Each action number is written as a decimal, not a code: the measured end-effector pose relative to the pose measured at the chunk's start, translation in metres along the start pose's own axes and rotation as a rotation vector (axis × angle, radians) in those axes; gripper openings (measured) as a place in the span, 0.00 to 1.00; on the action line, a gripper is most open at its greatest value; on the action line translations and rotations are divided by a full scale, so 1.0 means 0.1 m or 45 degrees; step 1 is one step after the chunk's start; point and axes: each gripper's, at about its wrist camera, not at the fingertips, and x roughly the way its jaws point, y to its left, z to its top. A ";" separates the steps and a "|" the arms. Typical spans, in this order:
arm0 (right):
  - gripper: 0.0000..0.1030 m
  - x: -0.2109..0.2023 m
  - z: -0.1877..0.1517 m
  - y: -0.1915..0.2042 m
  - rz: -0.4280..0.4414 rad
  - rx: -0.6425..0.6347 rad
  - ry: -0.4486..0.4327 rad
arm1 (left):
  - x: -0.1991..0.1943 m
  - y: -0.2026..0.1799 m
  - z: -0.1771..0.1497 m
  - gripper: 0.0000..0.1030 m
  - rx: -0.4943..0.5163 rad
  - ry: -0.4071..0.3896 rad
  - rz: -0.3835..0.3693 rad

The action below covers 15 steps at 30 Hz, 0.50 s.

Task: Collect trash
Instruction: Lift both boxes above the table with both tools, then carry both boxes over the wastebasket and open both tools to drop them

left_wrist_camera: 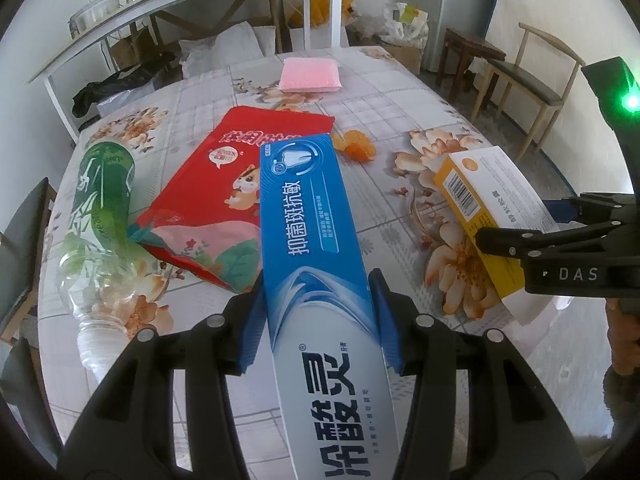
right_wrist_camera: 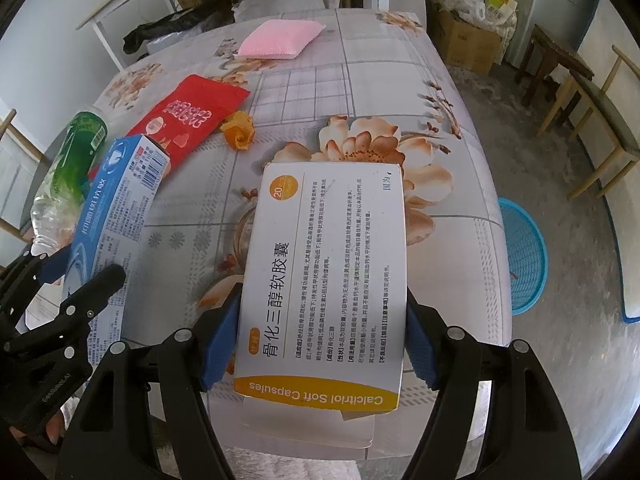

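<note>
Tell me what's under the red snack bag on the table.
The red snack bag lies flat on the flowered tablecloth; anything beneath stays hidden. The blue toothpaste box covers its near corner.

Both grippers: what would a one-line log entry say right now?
left gripper: shut on toothpaste box | right gripper: shut on capsule box | on table: bottle, red pouch, orange peel

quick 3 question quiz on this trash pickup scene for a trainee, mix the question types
1. True or false: the left gripper is shut on the toothpaste box.
2. What does the right gripper hold?
3. The orange peel lies: A) in the blue basket B) on the table C) on the pink sponge

Key: 1 true; 2 the capsule box; 3 B
</note>
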 end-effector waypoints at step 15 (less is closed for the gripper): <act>0.68 -0.51 0.09 -0.23 0.105 0.098 -0.203 | -0.43 -0.05 0.22 0.45 0.025 -0.188 -0.076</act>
